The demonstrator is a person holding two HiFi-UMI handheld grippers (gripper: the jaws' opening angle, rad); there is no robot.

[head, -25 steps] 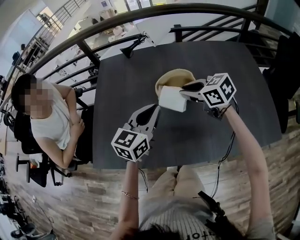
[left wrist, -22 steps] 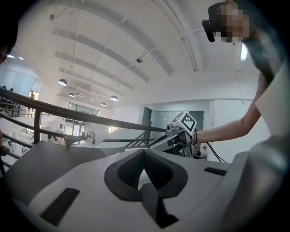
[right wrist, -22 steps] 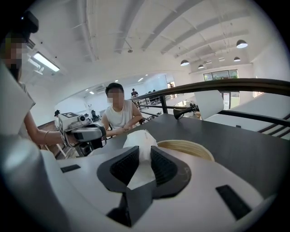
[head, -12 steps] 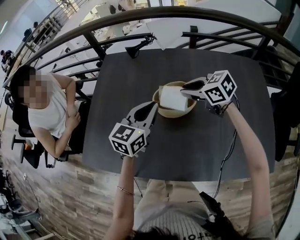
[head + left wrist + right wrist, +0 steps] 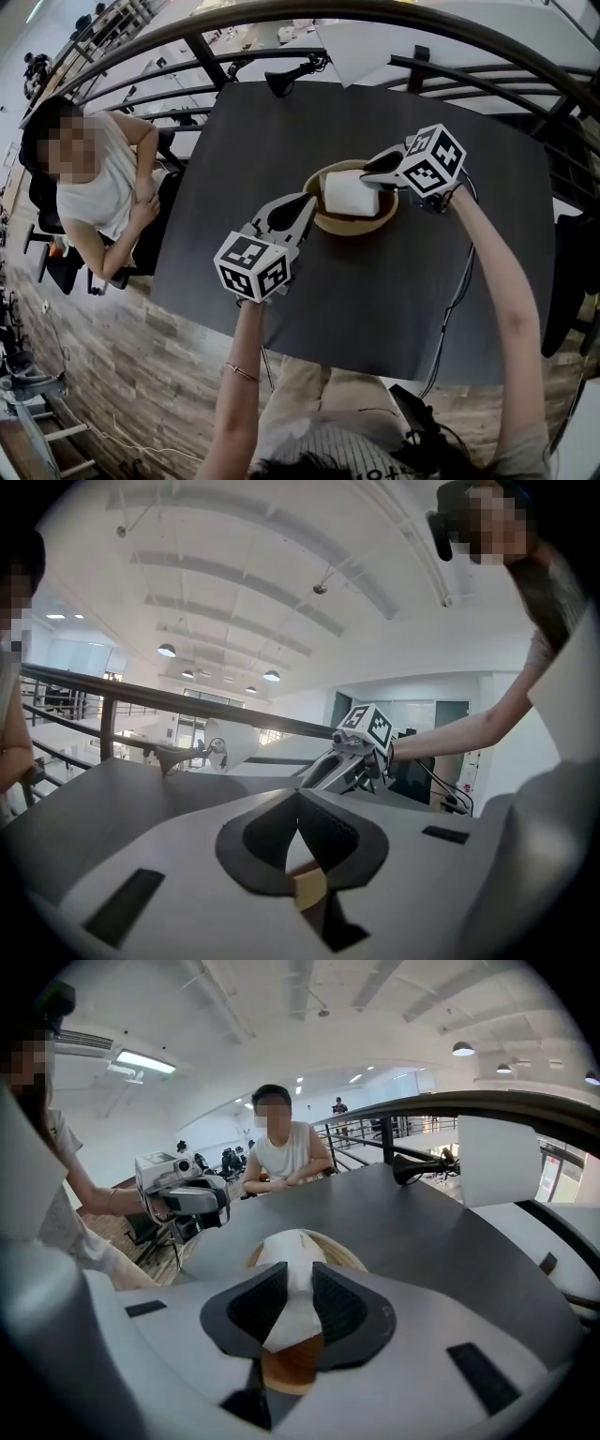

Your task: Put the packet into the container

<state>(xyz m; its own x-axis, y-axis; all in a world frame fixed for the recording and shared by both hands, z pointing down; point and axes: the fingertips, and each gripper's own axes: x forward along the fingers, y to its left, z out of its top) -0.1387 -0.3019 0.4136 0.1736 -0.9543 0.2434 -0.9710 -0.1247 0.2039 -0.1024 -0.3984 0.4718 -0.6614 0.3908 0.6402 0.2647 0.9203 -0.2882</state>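
Note:
A round tan container [image 5: 330, 220] stands mid-table on the dark table [image 5: 253, 141]. My right gripper [image 5: 367, 178] is shut on a white packet [image 5: 347, 193], which hangs tilted over the container's hollow. In the right gripper view the packet [image 5: 289, 1252] is pinched between both pads, with the container [image 5: 349, 1258] right below it. My left gripper [image 5: 307, 201] lies just left of the container's rim, its fingers together and holding nothing. The left gripper view shows its jaws [image 5: 298, 799] met at the tips and the right gripper [image 5: 349, 761] beyond them.
A seated person [image 5: 98, 183] is at the table's left side. A black desk lamp [image 5: 292, 77] and a white sheet [image 5: 361, 45] stand at the far edge, with a dark railing [image 5: 169, 58] behind. A cable [image 5: 459, 281] trails from my right hand.
My right gripper has carried the packet down and over the container's hollow. My left gripper has drawn in closer to the container's left rim.

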